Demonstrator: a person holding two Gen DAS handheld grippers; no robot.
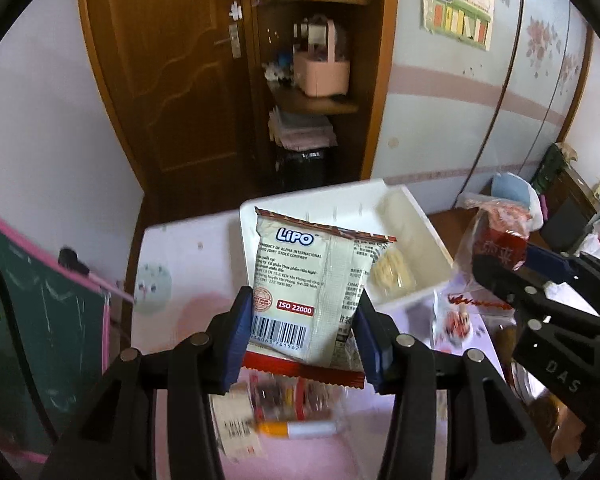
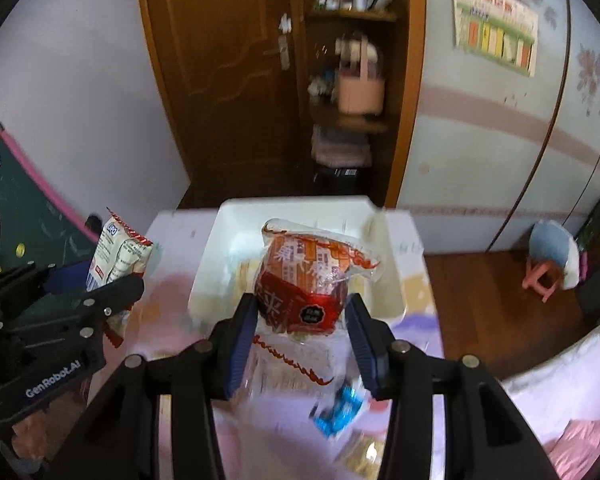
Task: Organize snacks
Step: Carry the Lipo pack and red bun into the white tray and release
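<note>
So this looks like the early-to-middle stretch of the tidy-up, as far as I can judge. Left wrist view first: the left gripper (image 1: 302, 330) is clamped on a cream Lipo packet (image 1: 306, 280), blue pads pressing its two sides, packet standing upright above the table (image 1: 172, 248). Just beyond it sits the white bin (image 1: 416, 236), and there's a pale yellowish snack pack (image 1: 392, 272) already lying inside, so at least one thing seems sorted. Still loose on the near part of the table is a clear bag of small snacks (image 1: 288, 400), and another clear wrapper with red trim (image 1: 460, 312) lies to the right, so there's plenty left. This view also catches the right gripper (image 1: 500, 264) from the side, off to the right, with something red in it. Right wrist view: the right gripper (image 2: 302, 320) is narrowed onto a red and orange wrapped snack (image 2: 308, 280), holding it up in front of the white bin (image 2: 292, 216), which sits at the far middle of the table. What you only get here is the blue wrapped snack (image 2: 336, 408) and a yellowish pack (image 2: 360, 452) lying near on the table, both blurry, plus the left gripper (image 2: 116, 280) with its Lipo packet (image 2: 120, 252) over at the left. Neither held item is in the bin yet, I reckon that's what's coming.
</note>
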